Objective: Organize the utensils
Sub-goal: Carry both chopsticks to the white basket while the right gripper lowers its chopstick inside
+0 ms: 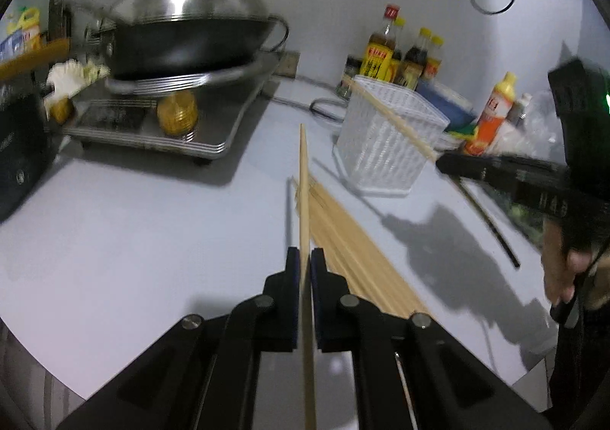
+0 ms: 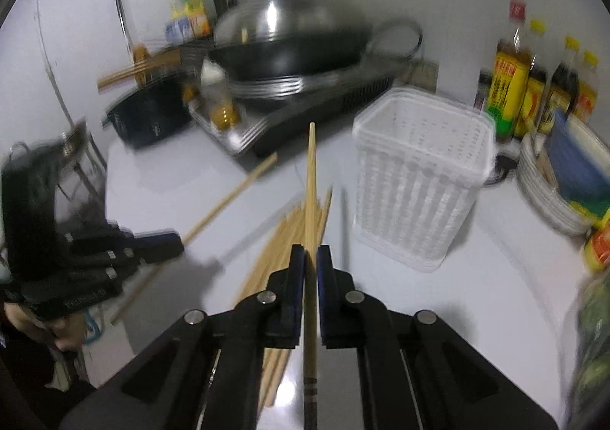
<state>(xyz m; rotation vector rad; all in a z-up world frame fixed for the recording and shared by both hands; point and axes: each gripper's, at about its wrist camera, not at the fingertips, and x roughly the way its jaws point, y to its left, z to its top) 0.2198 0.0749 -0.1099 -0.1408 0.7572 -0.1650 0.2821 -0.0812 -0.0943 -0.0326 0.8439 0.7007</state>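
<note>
My left gripper [image 1: 305, 258] is shut on a bamboo chopstick [image 1: 304, 178] that points away over the white counter. In the right wrist view the left gripper [image 2: 173, 241] shows blurred at the left, its chopstick [image 2: 232, 197] slanting up to the right. My right gripper [image 2: 312, 254] is shut on another chopstick [image 2: 311, 178] with a dark banded end near the camera. In the left wrist view the right gripper [image 1: 444, 163] holds its chopstick [image 1: 396, 121] across the white slotted utensil basket [image 1: 385, 136]. A heap of bamboo chopsticks [image 1: 350, 247] lies on the counter below both grippers.
A lidded black wok [image 1: 190, 33] sits on a steel stove [image 1: 160, 124] at the back left. Sauce bottles [image 1: 400, 52] line the wall behind the basket [image 2: 419, 178]. A black pot [image 2: 152, 117] stands left of the stove. A woven dish with a blue item [image 2: 564, 178] sits at the right.
</note>
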